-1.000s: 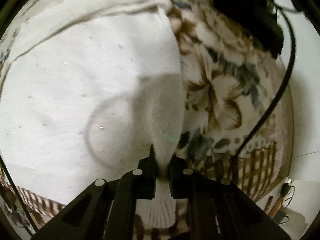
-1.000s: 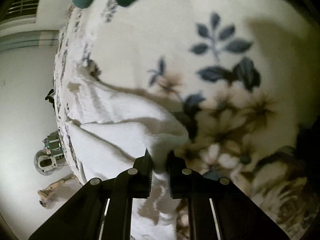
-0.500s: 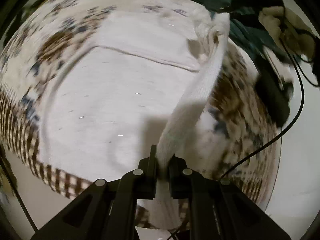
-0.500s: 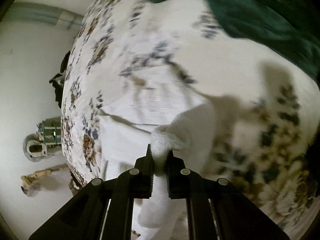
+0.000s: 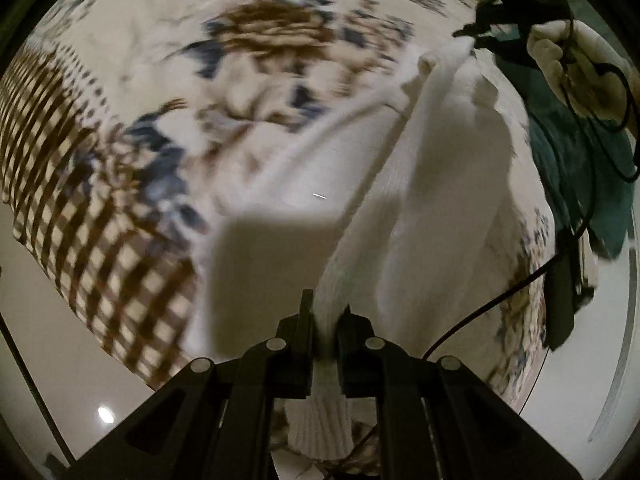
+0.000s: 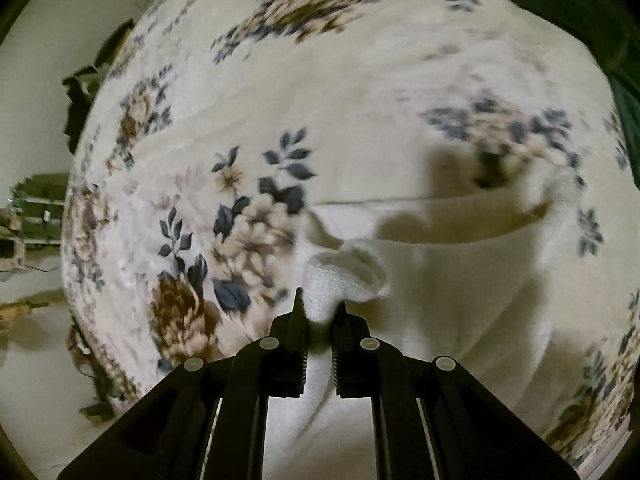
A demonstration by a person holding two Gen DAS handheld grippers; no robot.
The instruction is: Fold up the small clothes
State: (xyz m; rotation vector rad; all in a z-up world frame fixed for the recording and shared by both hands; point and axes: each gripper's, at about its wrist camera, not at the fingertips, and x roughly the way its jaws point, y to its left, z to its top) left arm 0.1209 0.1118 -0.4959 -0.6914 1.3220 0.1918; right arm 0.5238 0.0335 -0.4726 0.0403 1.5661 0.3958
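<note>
Left wrist, left gripper pinching white garment, right gripper likewise, writing unseen

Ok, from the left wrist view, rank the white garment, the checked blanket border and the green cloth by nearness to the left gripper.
1. White garment: pinched between the jaws of the left gripper, running up and right.
2. Checked blanket border: off to the left, hanging over the bed edge.
3. Green cloth: far right, past the garment, near the right gripper.

White knit garment — ribbed edge bunched and lifted — drapes over the floral blanket.
</note>
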